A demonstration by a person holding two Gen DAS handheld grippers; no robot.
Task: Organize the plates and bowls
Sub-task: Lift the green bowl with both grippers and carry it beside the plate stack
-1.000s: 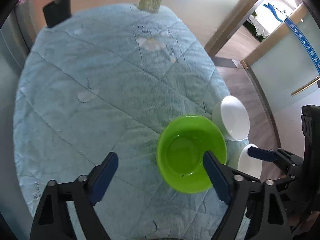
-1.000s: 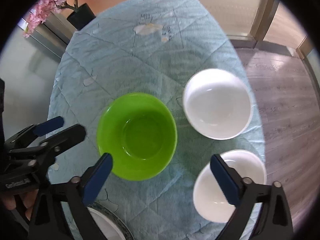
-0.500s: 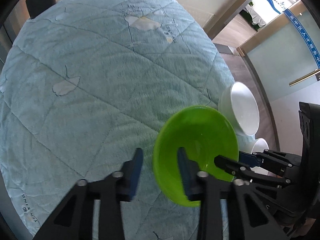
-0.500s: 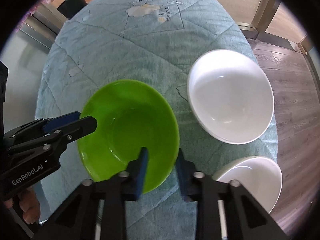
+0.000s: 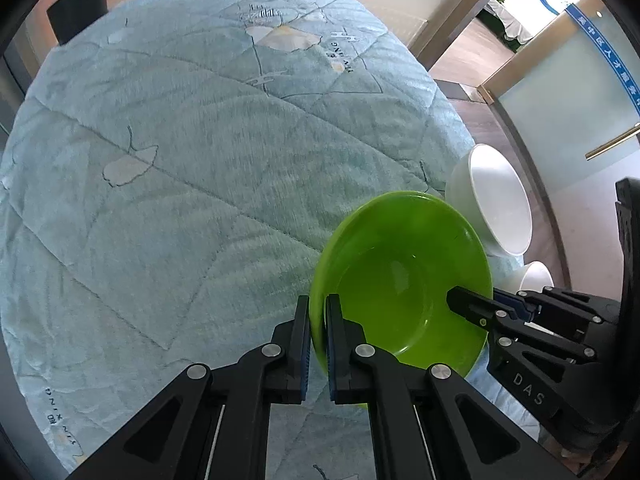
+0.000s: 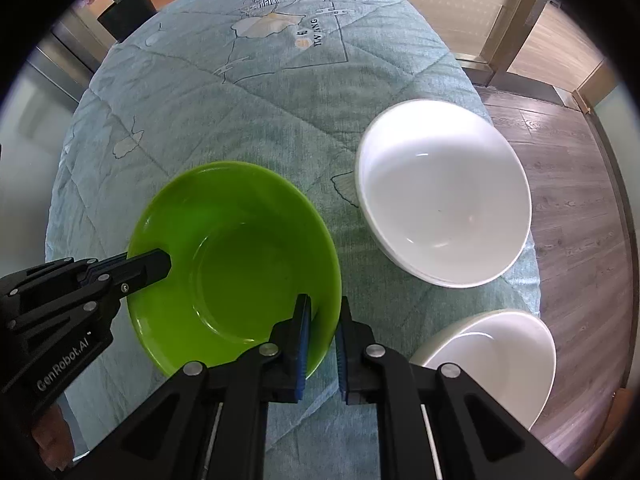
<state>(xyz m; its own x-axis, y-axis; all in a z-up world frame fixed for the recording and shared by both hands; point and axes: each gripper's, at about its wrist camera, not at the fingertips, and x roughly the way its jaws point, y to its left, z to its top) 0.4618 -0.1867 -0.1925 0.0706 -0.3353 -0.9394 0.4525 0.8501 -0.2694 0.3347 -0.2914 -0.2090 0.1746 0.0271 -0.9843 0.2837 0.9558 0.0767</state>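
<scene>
Left wrist view: the left gripper (image 5: 318, 320) points steeply down at a table covered with a pale blue quilted cloth (image 5: 200, 160). Its jaws are closed on the left rim of a green bowl (image 5: 404, 280), one finger outside the wall and one inside, the pads pressing the thin edge. The bowl sits to the right of the middle of the table, toward the near side. At the bowl's right rim the right gripper (image 5: 460, 306) reaches in from the right and clamps that edge. Beyond the green bowl, at the table's right edge, stands a large white bowl (image 5: 496, 200), and a smaller white bowl (image 5: 534, 276) shows just behind the right gripper. A dark plant pot (image 5: 78, 8) stands at the far left.

Right wrist view: the right gripper (image 6: 322, 320) points straight down, and its jaws have just been closing; they now pinch the near right rim of the green bowl (image 6: 236, 252), wall between the pads. The left gripper (image 6: 160, 266) grips the opposite left rim. The large white bowl (image 6: 444, 192) lies just right of the green one, not touching it as far as can be seen. The smaller white bowl (image 6: 496, 352) sits at the near right corner of the cloth (image 6: 240, 100).
</scene>
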